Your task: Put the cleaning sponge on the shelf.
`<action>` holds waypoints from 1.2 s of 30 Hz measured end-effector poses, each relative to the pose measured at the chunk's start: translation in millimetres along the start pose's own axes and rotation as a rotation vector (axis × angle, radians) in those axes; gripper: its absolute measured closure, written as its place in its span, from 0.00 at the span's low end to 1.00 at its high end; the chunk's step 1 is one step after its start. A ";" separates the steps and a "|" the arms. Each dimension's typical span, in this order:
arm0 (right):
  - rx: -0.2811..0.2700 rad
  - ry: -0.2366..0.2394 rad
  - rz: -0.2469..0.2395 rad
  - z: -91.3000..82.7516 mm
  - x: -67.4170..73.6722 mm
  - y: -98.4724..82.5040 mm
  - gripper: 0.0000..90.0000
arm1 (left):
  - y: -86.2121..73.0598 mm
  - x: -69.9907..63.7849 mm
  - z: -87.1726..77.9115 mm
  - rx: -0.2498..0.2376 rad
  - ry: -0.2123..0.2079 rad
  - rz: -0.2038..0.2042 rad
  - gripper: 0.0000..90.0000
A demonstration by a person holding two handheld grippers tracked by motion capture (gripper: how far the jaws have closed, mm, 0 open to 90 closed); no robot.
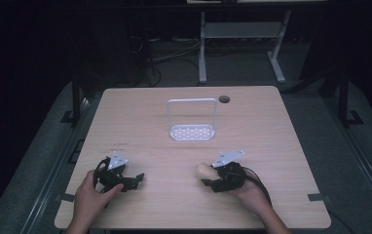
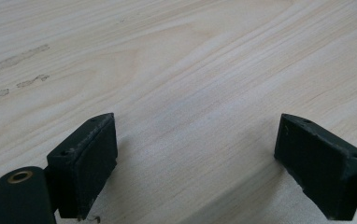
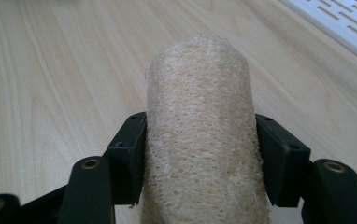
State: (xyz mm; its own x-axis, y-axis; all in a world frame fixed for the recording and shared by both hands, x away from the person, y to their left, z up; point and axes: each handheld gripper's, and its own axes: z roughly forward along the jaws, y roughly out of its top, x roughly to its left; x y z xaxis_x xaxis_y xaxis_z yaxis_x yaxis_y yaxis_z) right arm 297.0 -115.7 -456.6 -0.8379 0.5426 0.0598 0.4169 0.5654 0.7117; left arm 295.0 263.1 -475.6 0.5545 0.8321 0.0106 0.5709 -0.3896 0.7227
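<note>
- Right gripper (image 3: pixel 200 158) low over table (image 1: pixel 164 161), jaws pressed on both sides of loofah (image 3: pixel 200 135), held level, apparently just off the wood.
- Left gripper (image 2: pixel 195 154) resting low, jaws wide, nothing between.
- White rack (image 1: pixel 192 122) beyond.

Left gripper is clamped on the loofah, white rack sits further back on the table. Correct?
Wrong gripper. The right gripper is clamped on the loofah, as the right gripper view shows; the left gripper stands open over bare table. The white rack does sit further back.
</note>
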 end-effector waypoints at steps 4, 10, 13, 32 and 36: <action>-0.008 -0.010 0.008 -1.3 -3.6 2.6 0.45 | 0.0 0.0 0.0 0.000 0.000 0.000 0.14; -0.028 -0.016 0.018 -4.2 -8.3 6.8 0.45 | 0.0 0.0 0.0 0.000 0.000 0.000 0.14; -0.026 -0.027 0.020 -5.4 -10.7 8.1 0.45 | 0.0 0.0 0.0 0.000 0.000 0.000 0.14; -0.039 -0.041 0.033 1.5 -23.3 25.0 0.45 | 0.0 0.0 0.0 0.000 0.000 0.000 0.14; -0.043 -0.044 0.032 3.5 -26.6 28.5 0.45 | 0.0 0.0 0.0 0.000 0.000 0.000 0.14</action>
State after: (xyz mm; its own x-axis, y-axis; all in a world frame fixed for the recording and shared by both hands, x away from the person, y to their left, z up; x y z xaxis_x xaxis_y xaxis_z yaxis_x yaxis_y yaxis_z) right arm 332.5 -111.9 -440.4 -0.8079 0.5869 0.0527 0.4267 0.5210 0.7392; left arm 295.0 263.1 -475.6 0.5545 0.8321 0.0106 0.5709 -0.3897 0.7227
